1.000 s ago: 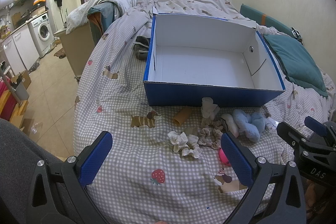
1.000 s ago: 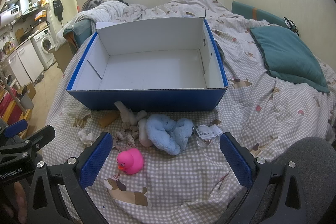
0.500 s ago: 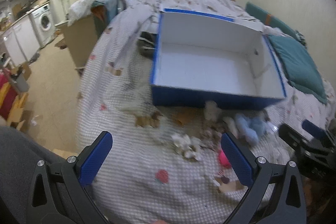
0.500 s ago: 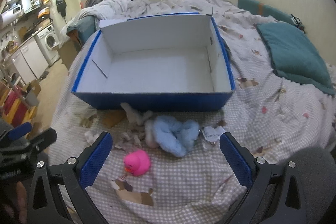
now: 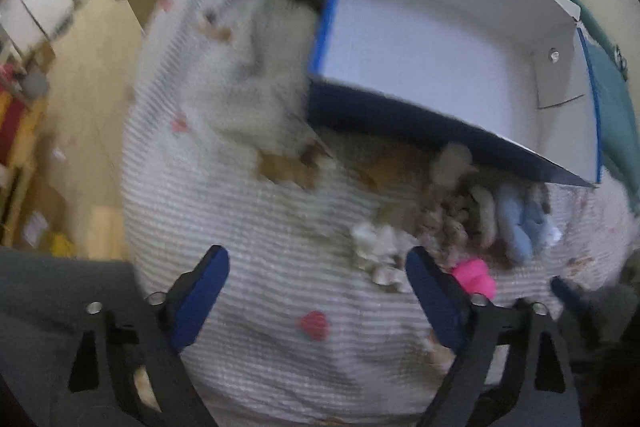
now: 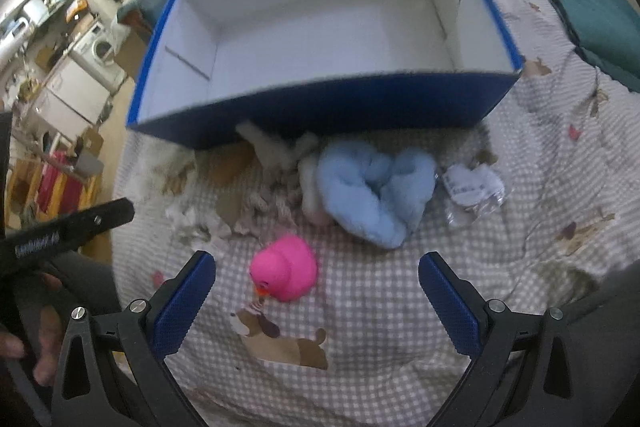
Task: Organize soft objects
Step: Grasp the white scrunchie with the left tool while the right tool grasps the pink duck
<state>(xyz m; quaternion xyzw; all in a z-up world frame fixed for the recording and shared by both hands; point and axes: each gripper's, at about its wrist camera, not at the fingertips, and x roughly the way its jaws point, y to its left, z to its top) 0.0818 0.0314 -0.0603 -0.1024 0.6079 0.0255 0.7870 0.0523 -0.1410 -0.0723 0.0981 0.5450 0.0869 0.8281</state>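
A bed covered in a grey-and-white checked quilt (image 6: 400, 307) printed with small dogs and strawberries fills both views, with a tiled floor, a washing machine (image 6: 102, 47) and cluttered shelves off to the left side and a teal pillow (image 6: 592, 3) at the far right. On the quilt stands a large open box (image 6: 320, 27), blue outside and white inside, with nothing in it. Just in front of its near wall lies a loose row of soft things: a fluffy light-blue plush item (image 6: 376, 191), a pale cream piece touching its left side, patterned scrunchies (image 6: 272, 203) beside that, a crumpled white scrunchie (image 5: 376, 247) further left, and a clear packet with a white label (image 6: 472, 187) to the right of the blue plush. Nearer the camera, apart from the pile, sits a pink rubber duck (image 6: 284, 269). The right gripper (image 6: 316, 307) points steeply down at the quilt with its blue-padded jaws spread wide; the duck lies just ahead of them, and nothing is between the pads. The left gripper (image 5: 316, 303), in a blurred view, hangs over bare quilt left of the white scrunchie; its jaws are closing but remain wide apart with nothing held. A dark-sleeved arm shows at the lower left.
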